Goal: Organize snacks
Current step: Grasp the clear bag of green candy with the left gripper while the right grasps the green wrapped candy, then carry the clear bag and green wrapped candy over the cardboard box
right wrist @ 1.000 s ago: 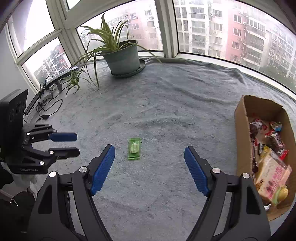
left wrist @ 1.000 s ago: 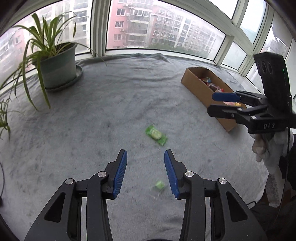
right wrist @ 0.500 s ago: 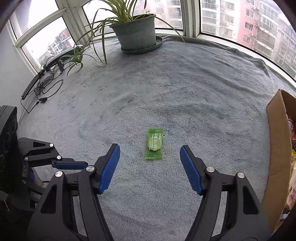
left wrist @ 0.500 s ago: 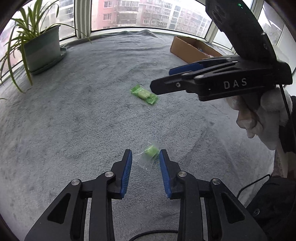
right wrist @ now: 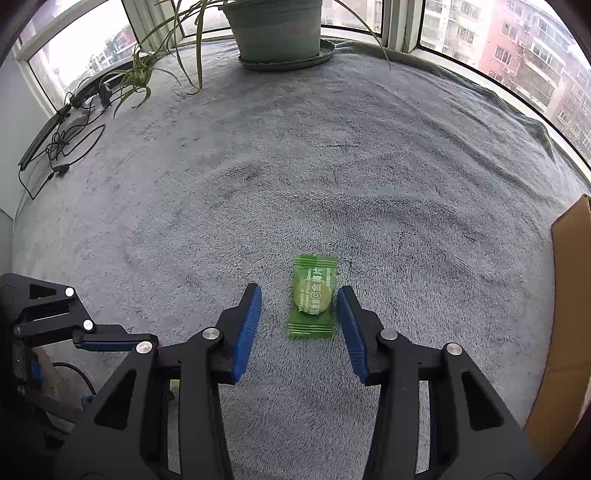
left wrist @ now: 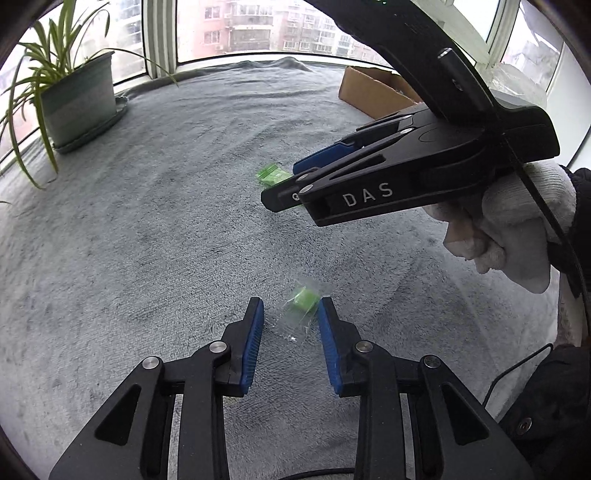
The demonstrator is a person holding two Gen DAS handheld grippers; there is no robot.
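Observation:
A small green candy in a clear wrapper (left wrist: 300,306) lies on the grey blanket (left wrist: 147,229), between the open fingers of my left gripper (left wrist: 290,314), close to the right pad. A flat green snack packet (right wrist: 313,295) lies between the open fingers of my right gripper (right wrist: 299,295), nearer the right pad; neither pad touches it. In the left wrist view the right gripper (left wrist: 291,181) hangs over that packet (left wrist: 271,175) and hides most of it. The left gripper shows at the left edge of the right wrist view (right wrist: 88,339).
A cardboard box (left wrist: 373,92) stands at the far right; its wall also shows in the right wrist view (right wrist: 565,314). A potted plant (right wrist: 277,29) stands by the window. Cables (right wrist: 62,144) lie at the blanket's left edge. A gloved hand (left wrist: 517,229) holds the right gripper.
Both grippers have come lower and closer to their snacks. The right gripper's fingers have narrowed around the green packet. The left gripper's fingers now flank the small candy.

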